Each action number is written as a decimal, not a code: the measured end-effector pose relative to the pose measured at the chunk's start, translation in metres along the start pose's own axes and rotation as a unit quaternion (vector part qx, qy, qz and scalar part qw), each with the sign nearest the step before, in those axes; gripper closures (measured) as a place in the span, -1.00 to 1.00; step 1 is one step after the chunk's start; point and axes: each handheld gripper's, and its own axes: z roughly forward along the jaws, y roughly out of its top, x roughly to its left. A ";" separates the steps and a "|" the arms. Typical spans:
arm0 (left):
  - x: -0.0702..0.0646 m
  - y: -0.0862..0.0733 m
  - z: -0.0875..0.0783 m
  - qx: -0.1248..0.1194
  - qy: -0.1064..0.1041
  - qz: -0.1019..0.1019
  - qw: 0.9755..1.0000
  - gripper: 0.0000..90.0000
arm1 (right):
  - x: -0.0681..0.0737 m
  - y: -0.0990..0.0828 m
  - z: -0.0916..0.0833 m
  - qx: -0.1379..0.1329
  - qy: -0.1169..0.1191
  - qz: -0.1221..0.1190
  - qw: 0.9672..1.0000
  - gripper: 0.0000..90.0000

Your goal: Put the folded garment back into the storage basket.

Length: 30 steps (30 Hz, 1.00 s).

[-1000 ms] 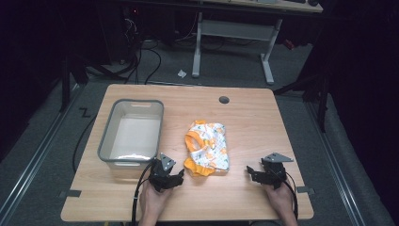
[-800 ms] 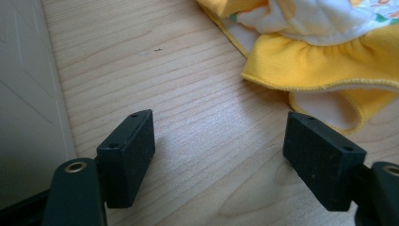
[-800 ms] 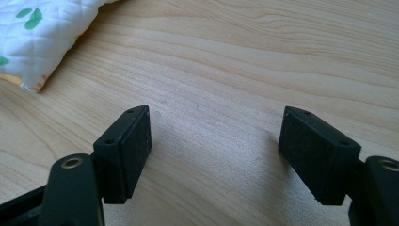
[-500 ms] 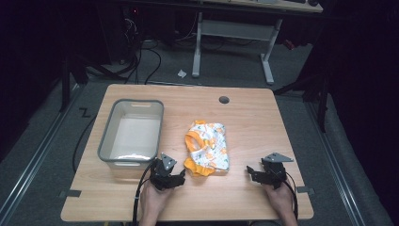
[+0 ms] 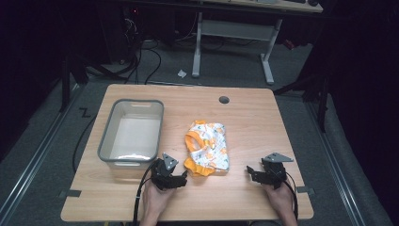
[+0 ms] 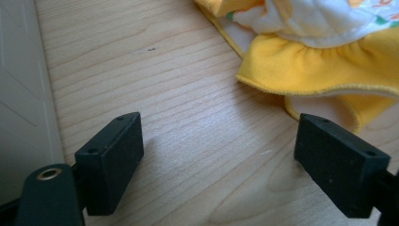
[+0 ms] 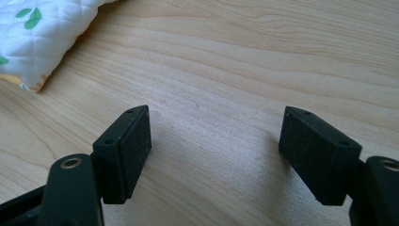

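Note:
A small yellow and white printed garment (image 5: 207, 148) lies crumpled in the middle of the wooden table (image 5: 244, 122). My left gripper (image 5: 182, 177) rests on the table just left of its near yellow hem (image 6: 320, 61). Its jaws have just been opening and now stand open, with bare wood between them (image 6: 216, 141). My right gripper (image 5: 250, 172) lies near the front right, pointing left toward the garment, a short gap away. It is open over bare wood (image 7: 216, 127), and a corner of the quilted white cloth (image 7: 37, 33) shows at the upper left.
A grey plastic bin (image 5: 106, 141) with nothing inside stands at the left of the table, its near wall (image 6: 19, 94) close beside my left gripper. A round cable hole (image 5: 224, 100) sits near the far edge. Beyond the table are floor cables and a desk frame (image 5: 235, 28).

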 end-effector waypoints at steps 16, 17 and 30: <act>-0.004 0.003 -0.008 0.001 -0.030 -0.029 0.999 -0.60 | 0.000 0.000 0.000 0.000 0.000 -0.001 1.000 -0.42; -0.006 0.004 -0.011 -0.001 -0.032 -0.026 0.999 -0.60 | 0.000 0.000 0.000 0.000 0.000 -0.001 1.000 -0.42; -0.009 0.028 -0.025 -0.027 -0.043 -0.030 0.998 -0.63 | 0.000 0.000 0.000 0.000 0.000 0.000 1.000 -0.42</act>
